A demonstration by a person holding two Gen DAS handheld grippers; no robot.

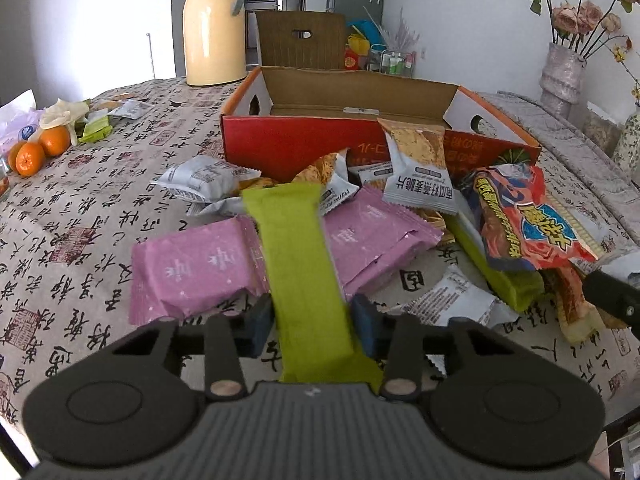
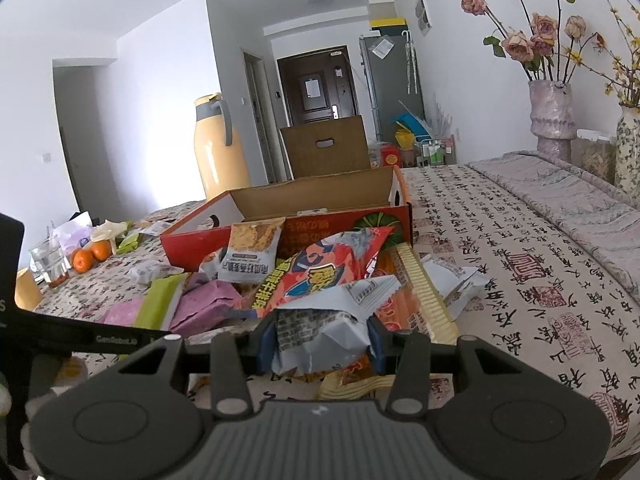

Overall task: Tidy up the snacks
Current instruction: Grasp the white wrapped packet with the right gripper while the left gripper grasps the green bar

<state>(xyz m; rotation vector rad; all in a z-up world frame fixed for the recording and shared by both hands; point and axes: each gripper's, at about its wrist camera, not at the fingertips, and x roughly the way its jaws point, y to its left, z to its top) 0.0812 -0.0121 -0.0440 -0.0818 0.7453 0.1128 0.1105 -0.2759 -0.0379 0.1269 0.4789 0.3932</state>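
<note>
My left gripper (image 1: 312,320) is shut on a long green snack bar (image 1: 298,256) and holds it above the pile, pointing toward the open red cardboard box (image 1: 296,136). Two pink packets (image 1: 192,272) lie under it. My right gripper (image 2: 320,340) is shut on a white-grey snack packet (image 2: 324,320), low over the pile. A red-orange chip bag (image 2: 320,276) and a white cracker packet (image 2: 250,256) lie in front of the box (image 2: 192,240). The box inside looks empty where visible.
A yellow thermos jug (image 1: 214,28) stands behind the box. Oranges (image 1: 38,150) and wrappers lie at the left, with a glass (image 2: 50,262). Vases with dried roses (image 2: 550,116) stand at the right on the patterned tablecloth (image 2: 520,248).
</note>
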